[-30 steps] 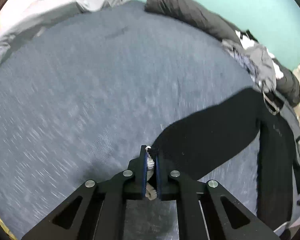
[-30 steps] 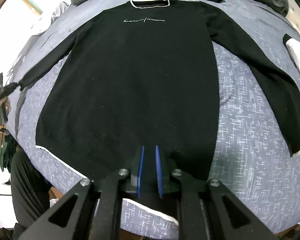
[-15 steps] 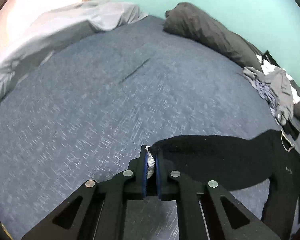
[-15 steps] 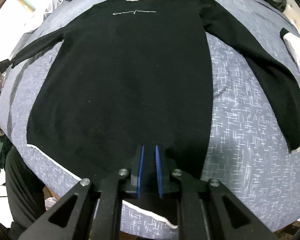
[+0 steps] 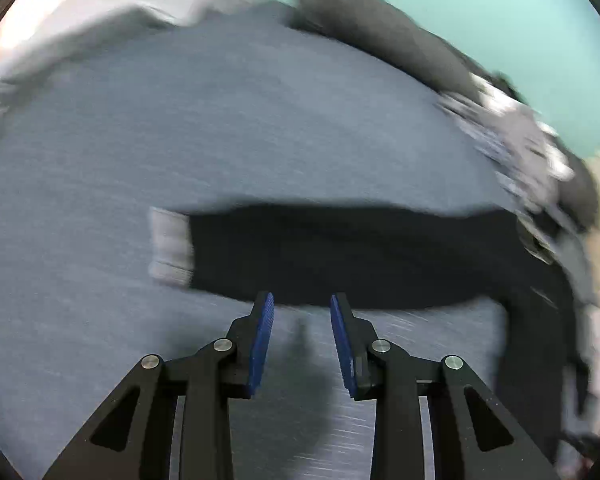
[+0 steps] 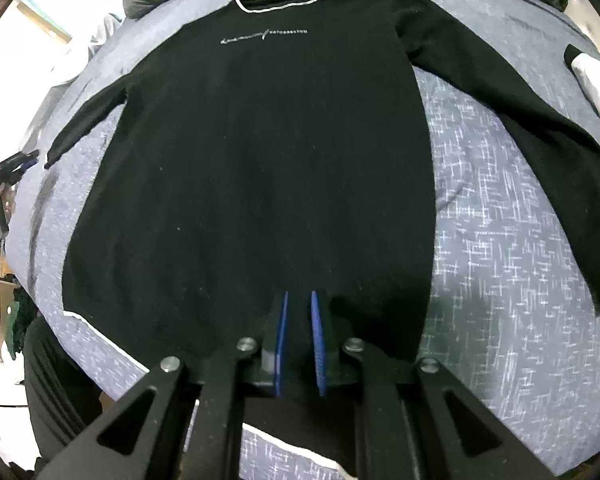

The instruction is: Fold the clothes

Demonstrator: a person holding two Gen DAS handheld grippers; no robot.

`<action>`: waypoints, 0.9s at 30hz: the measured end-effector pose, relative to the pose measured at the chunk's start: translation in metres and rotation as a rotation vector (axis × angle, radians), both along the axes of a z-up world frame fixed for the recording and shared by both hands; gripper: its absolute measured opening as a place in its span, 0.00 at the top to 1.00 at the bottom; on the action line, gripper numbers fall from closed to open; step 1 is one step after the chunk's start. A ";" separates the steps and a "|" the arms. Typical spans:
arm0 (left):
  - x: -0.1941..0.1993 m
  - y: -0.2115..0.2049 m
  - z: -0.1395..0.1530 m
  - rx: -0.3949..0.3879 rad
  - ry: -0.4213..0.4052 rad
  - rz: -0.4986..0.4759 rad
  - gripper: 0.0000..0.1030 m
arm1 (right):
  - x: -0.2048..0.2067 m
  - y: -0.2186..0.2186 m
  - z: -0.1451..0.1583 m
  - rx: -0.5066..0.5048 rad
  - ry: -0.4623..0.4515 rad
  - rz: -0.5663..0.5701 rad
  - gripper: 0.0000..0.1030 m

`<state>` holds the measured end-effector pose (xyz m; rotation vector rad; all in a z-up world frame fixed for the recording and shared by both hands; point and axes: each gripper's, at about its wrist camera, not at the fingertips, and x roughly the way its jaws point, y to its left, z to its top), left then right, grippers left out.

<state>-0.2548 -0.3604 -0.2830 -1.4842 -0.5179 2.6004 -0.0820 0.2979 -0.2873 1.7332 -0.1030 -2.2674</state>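
Left wrist view, blurred, shows the left gripper [image 5: 302,312] with jaws that have just been opening, nothing between them; the white sleeve cuff [image 5: 171,245] lies released on the blue bedspread [image 5: 220,128] just beyond. Right wrist view shows the black sweater [image 6: 268,168] spread flat, face up, on that bedspread, and the right gripper [image 6: 299,312] nearly closed over the hem; whether it pinches cloth I cannot tell. Laying-out looks finished; next, likely, fold a sleeve across the body.

Matt black knit sweater [image 6: 268,152]
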 end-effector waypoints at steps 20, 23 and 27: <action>-0.062 0.235 -0.082 0.215 -0.145 -0.266 0.55 | -0.011 0.028 -0.011 -0.085 0.018 -0.027 0.89; -0.066 0.240 -0.084 0.236 -0.143 -0.274 0.57 | -0.008 0.035 -0.012 -0.100 0.019 -0.030 0.89; -0.067 0.245 -0.085 0.259 -0.145 -0.295 0.66 | -0.007 0.034 -0.012 -0.106 0.016 -0.029 0.89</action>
